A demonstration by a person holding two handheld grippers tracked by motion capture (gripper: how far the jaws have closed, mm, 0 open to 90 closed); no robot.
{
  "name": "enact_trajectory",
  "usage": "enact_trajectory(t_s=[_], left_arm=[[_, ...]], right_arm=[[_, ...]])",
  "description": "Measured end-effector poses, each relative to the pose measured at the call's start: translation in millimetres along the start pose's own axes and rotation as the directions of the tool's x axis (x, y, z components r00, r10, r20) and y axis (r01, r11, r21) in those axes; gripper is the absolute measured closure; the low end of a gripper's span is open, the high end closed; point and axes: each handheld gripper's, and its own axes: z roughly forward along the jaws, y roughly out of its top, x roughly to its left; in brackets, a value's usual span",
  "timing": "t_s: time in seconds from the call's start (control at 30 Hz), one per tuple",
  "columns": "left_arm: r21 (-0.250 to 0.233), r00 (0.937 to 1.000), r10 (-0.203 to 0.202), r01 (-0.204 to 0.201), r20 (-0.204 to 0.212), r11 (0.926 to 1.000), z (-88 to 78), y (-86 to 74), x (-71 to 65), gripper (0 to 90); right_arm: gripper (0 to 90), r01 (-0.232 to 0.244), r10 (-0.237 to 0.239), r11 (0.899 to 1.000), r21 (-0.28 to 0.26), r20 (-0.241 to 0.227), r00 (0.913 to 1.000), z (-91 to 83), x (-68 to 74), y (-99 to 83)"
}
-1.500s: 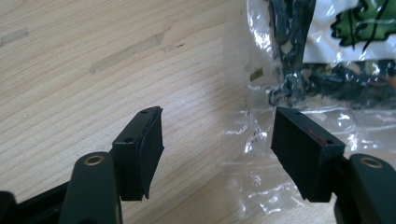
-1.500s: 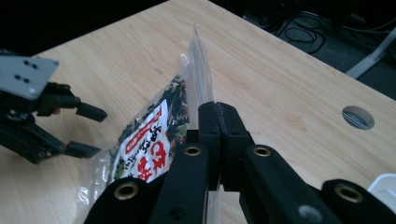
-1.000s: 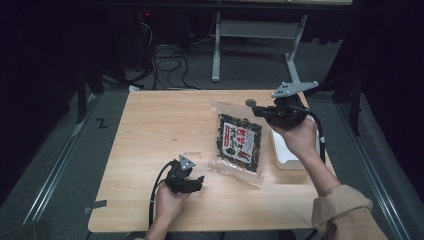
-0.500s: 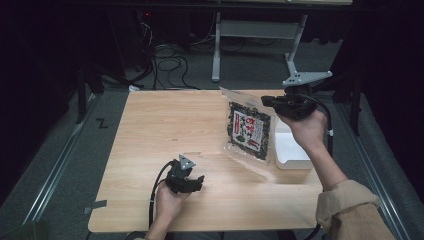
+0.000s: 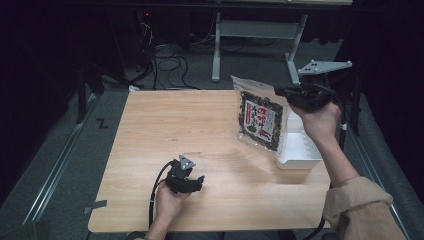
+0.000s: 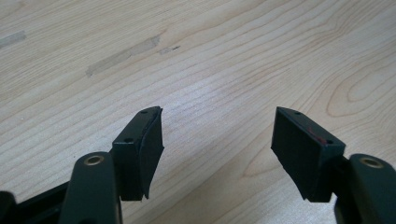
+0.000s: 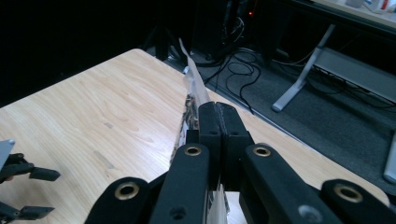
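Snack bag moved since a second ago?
Yes. The snack bag, pinched by the right gripper, has lifted off the table toward its far edge, now partly over the white tray.

Packet [image 5: 260, 117] print too small to read; white box [image 5: 300, 150] partly hidden behind it.

Glossy clear plastic packet [image 5: 259, 119], pale matt wood-grain table [image 5: 200, 130], matt black claws

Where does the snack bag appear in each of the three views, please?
High view: snack bag hangs upper right, pinched by the right gripper.
Left gripper view: not in it.
Right gripper view: seen edge-on at centre, rising from the closed fingers.
Shared landmark: the wooden table.
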Motion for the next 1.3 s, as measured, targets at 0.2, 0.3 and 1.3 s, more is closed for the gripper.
enact_trajectory(t_s=[0.2, 0.3, 1.3], left_arm=[[0.007, 1.0, 0.006, -0.006, -0.001, 1.0, 1.2, 0.0, -1.0, 34.3], [0.005, 1.0, 0.001, -0.001, -0.001, 1.0, 0.6, -0.5, -0.2, 34.2], [0.012, 1.0, 0.008, -0.008, 0.0, 0.9999, 1.2, -0.6, -1.5, 34.0]], right_arm=[[90.0, -0.014, 0.014, 1.0, -0.008, 0.031, 0.9994, -3.8, -10.1, 1.3], [90.0, -0.02, 0.02, 1.0, -0.01, 0.046, 0.9988, -6.3, -12.8, 3.7], [90.0, -0.09, 0.099, 0.994, -0.055, 0.188, 0.9773, -48.4, -61.9, -18.4]])
